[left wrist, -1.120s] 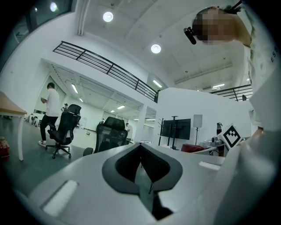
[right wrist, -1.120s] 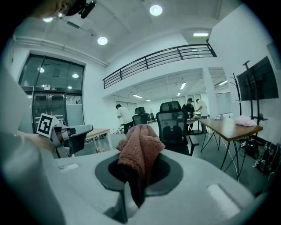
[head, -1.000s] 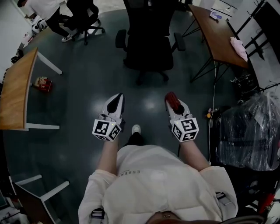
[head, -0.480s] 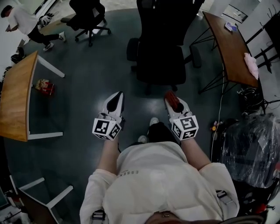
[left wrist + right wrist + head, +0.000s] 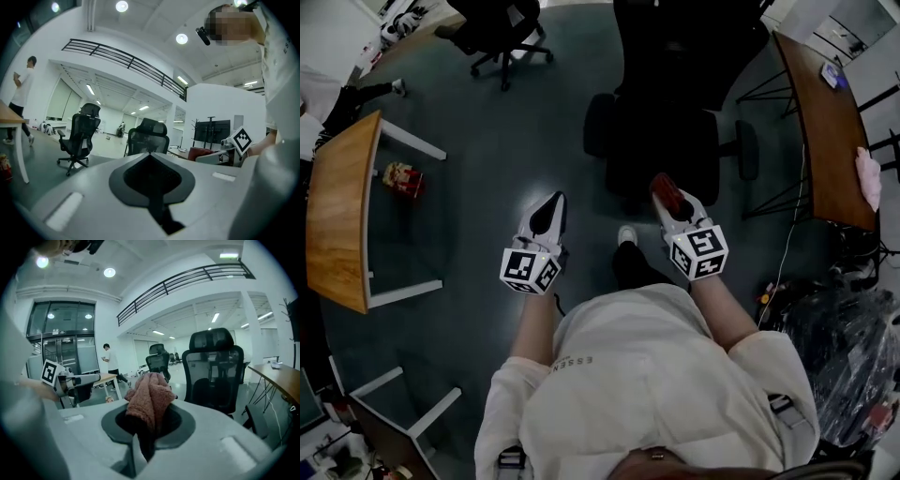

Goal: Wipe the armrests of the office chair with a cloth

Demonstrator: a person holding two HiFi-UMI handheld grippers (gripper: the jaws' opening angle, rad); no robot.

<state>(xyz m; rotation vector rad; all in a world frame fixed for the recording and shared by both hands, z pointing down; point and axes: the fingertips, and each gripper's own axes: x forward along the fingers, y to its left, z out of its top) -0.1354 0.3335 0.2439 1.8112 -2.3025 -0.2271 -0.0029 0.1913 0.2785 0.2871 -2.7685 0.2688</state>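
Cloth (image 5: 149, 399) clamped between jaws of right gripper (image 5: 667, 195); left gripper (image 5: 550, 210) jaws together, empty; office chair (image 5: 666, 141) murky.

office chair (image 5: 666, 141) backrest cut by top edge, its base mostly hidden under seat, cloth (image 5: 149, 401) lower end buried inside right tongs (image 5: 145, 437), red-and-yellow item (image 5: 401, 176) on floor too small to identify

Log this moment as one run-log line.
phase: pre-wipe | right gripper: shut on red cloth | left gripper: shut, empty | office chair: directly ahead, not yet touched
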